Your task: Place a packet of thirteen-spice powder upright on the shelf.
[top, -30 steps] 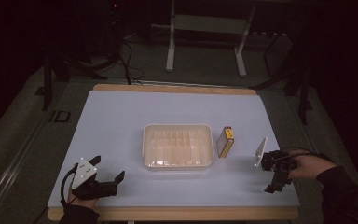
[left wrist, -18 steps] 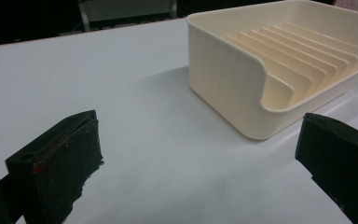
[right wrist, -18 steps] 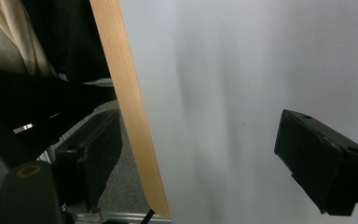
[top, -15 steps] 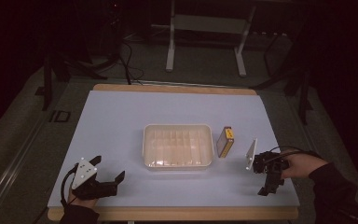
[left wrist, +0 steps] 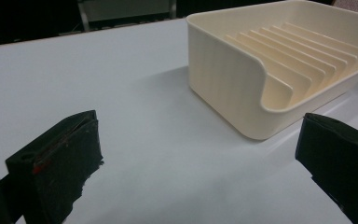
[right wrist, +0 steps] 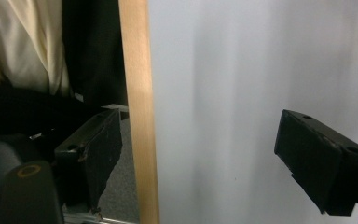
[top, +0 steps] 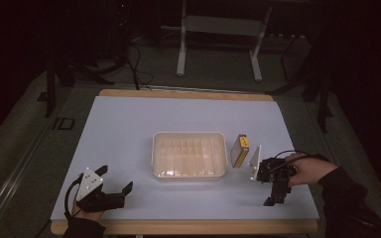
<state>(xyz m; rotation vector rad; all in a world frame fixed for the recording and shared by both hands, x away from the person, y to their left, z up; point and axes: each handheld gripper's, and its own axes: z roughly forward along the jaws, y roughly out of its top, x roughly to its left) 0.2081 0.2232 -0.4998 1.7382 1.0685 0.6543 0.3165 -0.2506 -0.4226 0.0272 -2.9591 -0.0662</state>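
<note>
A cream ribbed tray sits at the middle of the white table. Just right of it lies a small yellow box. My left gripper rests near the front left corner, open, with nothing between its jaws. In the left gripper view its jaws point at the tray's near corner, a short way off. My right gripper is front right, close beside the yellow box, with its jaws turned toward the table's front edge. It stands open and empty over the white top.
The table's wooden front edge runs between the right gripper's jaws, with a person's clothing beyond it. Metal stand legs rise behind the table. Bare table top lies left of and behind the tray.
My right gripper has moved left along the front of the table, toward the yellow box. The left gripper has stayed put.
</note>
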